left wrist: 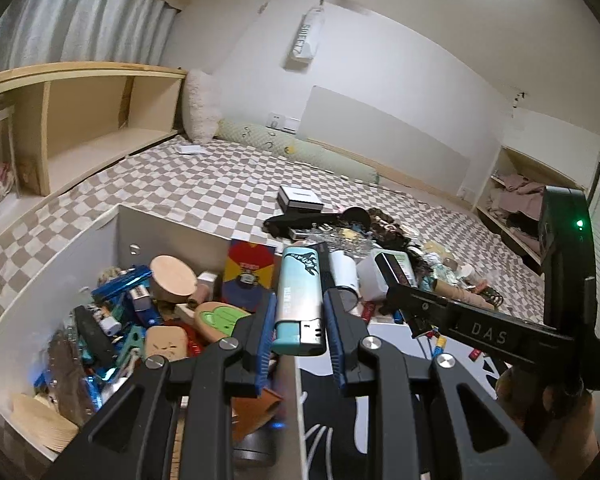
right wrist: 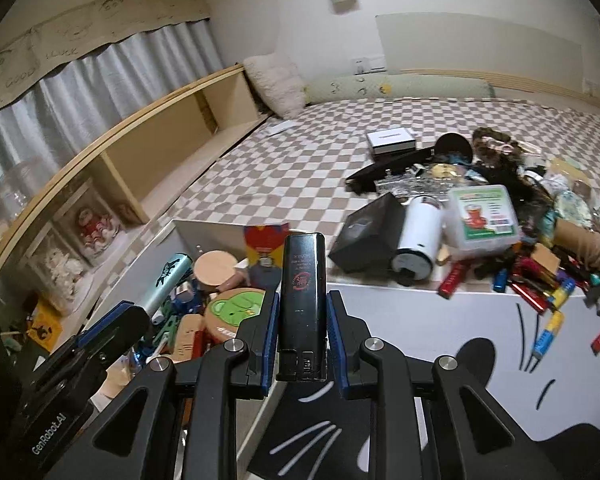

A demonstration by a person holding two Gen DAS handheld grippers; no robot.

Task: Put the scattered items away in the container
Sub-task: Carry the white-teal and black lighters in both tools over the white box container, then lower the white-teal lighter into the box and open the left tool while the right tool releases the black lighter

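My left gripper [left wrist: 299, 320] is shut on a light blue lighter [left wrist: 300, 296] and holds it upright above the right edge of the white container [left wrist: 172, 224]. The lighter also shows in the right wrist view [right wrist: 168, 280]. My right gripper [right wrist: 302, 320] is shut on a black lighter [right wrist: 302, 300], held upright just right of the container's rim [right wrist: 204, 228]. The right gripper also shows at the right of the left wrist view [left wrist: 396, 276]. The container holds several items: a wooden disc [left wrist: 172, 276], a green frog coaster [right wrist: 236, 304], a red and yellow box [left wrist: 250, 276].
A heap of scattered items lies on the checkered bed: a white bottle [right wrist: 418, 240], a black box [right wrist: 366, 236], a clear plastic box [right wrist: 484, 216], several small lighters [right wrist: 540, 284]. A white sheet with black marks [right wrist: 460, 340] lies in front. Wooden shelves [left wrist: 92, 120] stand to the left.
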